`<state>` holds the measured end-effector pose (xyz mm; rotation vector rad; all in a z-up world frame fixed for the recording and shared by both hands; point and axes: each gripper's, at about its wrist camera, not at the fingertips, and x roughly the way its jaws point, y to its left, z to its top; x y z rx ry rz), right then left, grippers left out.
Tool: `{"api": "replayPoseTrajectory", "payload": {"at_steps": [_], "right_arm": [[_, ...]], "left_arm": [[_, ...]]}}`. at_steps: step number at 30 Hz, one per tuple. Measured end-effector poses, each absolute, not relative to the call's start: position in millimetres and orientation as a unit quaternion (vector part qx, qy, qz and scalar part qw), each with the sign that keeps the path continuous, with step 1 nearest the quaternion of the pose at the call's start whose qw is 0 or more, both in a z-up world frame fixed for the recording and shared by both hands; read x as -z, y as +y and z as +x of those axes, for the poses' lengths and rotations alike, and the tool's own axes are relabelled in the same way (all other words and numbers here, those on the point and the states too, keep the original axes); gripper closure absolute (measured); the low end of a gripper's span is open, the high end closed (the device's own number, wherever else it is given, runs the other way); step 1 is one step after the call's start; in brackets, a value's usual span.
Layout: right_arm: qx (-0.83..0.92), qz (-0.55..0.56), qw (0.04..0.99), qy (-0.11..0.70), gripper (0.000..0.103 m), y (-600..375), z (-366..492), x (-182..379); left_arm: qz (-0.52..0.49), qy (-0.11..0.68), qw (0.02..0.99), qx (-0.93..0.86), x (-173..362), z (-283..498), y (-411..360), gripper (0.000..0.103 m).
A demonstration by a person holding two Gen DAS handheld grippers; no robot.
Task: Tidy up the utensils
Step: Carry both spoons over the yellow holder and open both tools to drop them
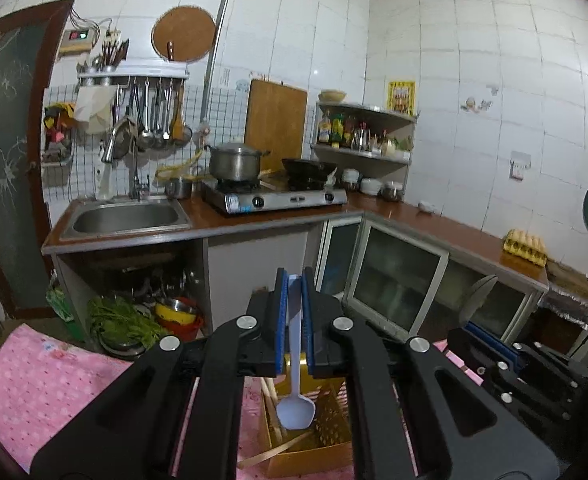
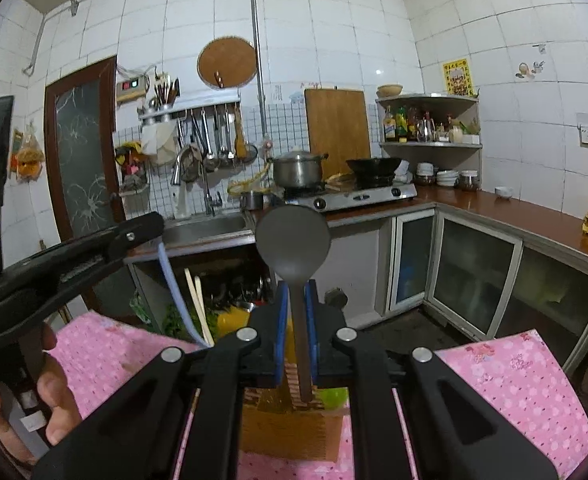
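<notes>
My left gripper [image 1: 294,284] is shut on the handle of a pale blue plastic spoon [image 1: 295,410], whose bowl hangs down over a yellow perforated utensil holder [image 1: 330,420] that has wooden chopsticks [image 1: 272,408] in it. My right gripper [image 2: 296,292] is shut on the handle of a dark grey ladle [image 2: 293,236], bowl upward, above the same yellow holder [image 2: 290,424]. The left gripper [image 2: 134,236] with the blue spoon handle [image 2: 170,276] and chopsticks [image 2: 200,308] show at the left of the right wrist view. The right gripper [image 1: 490,332] with the ladle [image 1: 480,296] shows at the right of the left wrist view.
The holder stands on a pink floral cloth [image 1: 42,376]. Beyond are a counter with a sink [image 1: 126,216], a gas stove [image 1: 278,196] with a pot [image 1: 234,160] and wok, hanging utensils [image 1: 154,112], a corner shelf [image 1: 362,132] and an egg tray [image 1: 524,244].
</notes>
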<state>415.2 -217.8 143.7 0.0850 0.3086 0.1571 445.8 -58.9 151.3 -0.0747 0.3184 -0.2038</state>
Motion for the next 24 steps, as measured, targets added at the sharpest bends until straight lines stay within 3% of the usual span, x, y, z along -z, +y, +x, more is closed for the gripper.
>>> {"api": "replayPoseTrajectory", "payload": {"at_steps": [15, 17, 18, 19, 20, 21, 24], "right_arm": [[-0.053, 0.008, 0.977, 0.205, 0.094, -215, 424, -98], [-0.053, 0.009, 0.975, 0.215, 0.093, -217, 424, -101], [-0.054, 0.010, 0.974, 0.220, 0.084, -217, 423, -103], [-0.056, 0.012, 0.973, 0.222, 0.064, -218, 422, -105], [-0.059, 0.015, 0.973, 0.224, 0.054, -218, 421, -109], [-0.052, 0.016, 0.974, 0.220, 0.046, -220, 416, -113], [-0.048, 0.013, 0.974, 0.223, 0.046, -221, 407, -123]], "left_arm": [[-0.030, 0.239, 0.966, 0.098, -95, 461, -46, 0.096], [-0.030, 0.243, 0.965, 0.095, -98, 456, -42, 0.090], [-0.033, 0.245, 0.964, 0.095, -101, 453, -40, 0.087], [-0.035, 0.246, 0.964, 0.096, -104, 449, -37, 0.076], [-0.037, 0.247, 0.964, 0.096, -107, 446, -34, 0.065], [-0.039, 0.246, 0.964, 0.095, -112, 440, -30, 0.061], [-0.035, 0.245, 0.965, 0.087, -122, 422, -22, 0.054]]}}
